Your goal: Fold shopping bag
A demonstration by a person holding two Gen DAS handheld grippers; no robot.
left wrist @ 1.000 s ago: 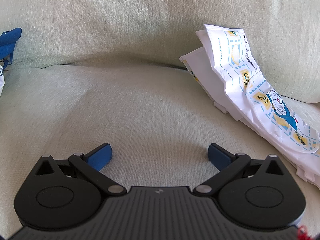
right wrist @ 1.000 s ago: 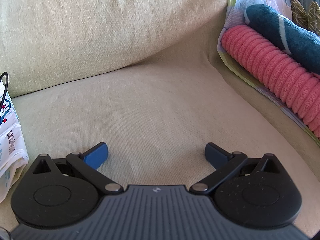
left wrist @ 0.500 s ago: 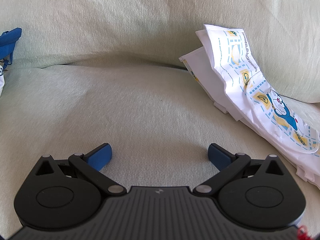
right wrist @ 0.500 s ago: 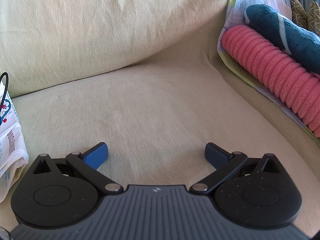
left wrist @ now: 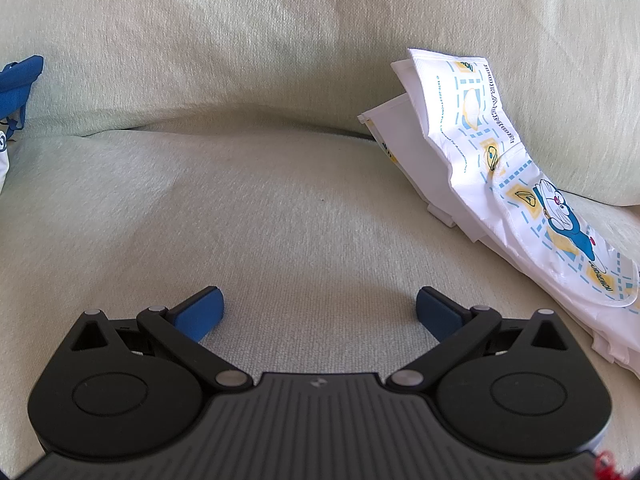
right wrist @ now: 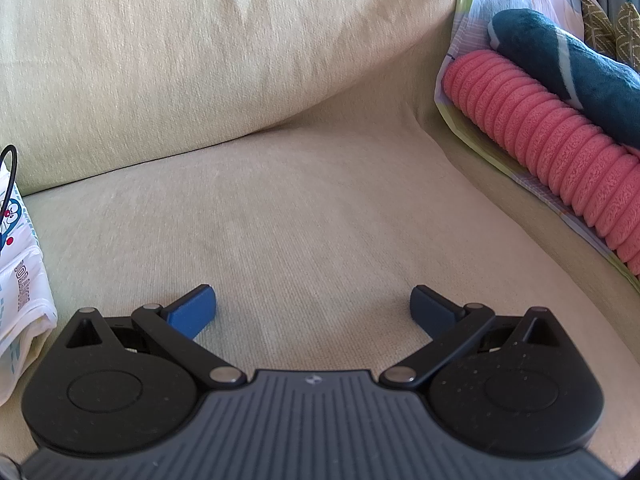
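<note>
A white shopping bag printed with a blue cartoon cat lies crumpled on the sofa seat, leaning on the back cushion at the right of the left wrist view. My left gripper rests open over bare seat fabric, to the left of the bag and apart from it. In the right wrist view a part of the same bag shows at the left edge. My right gripper is open over the seat, to the right of the bag, with nothing between its fingers.
The pale sofa back cushion rises behind the seat. A pink ribbed roll and a dark teal plush item lie on a patterned cloth at the right. A blue strap shows at the far left. A thin black cable loops above the bag.
</note>
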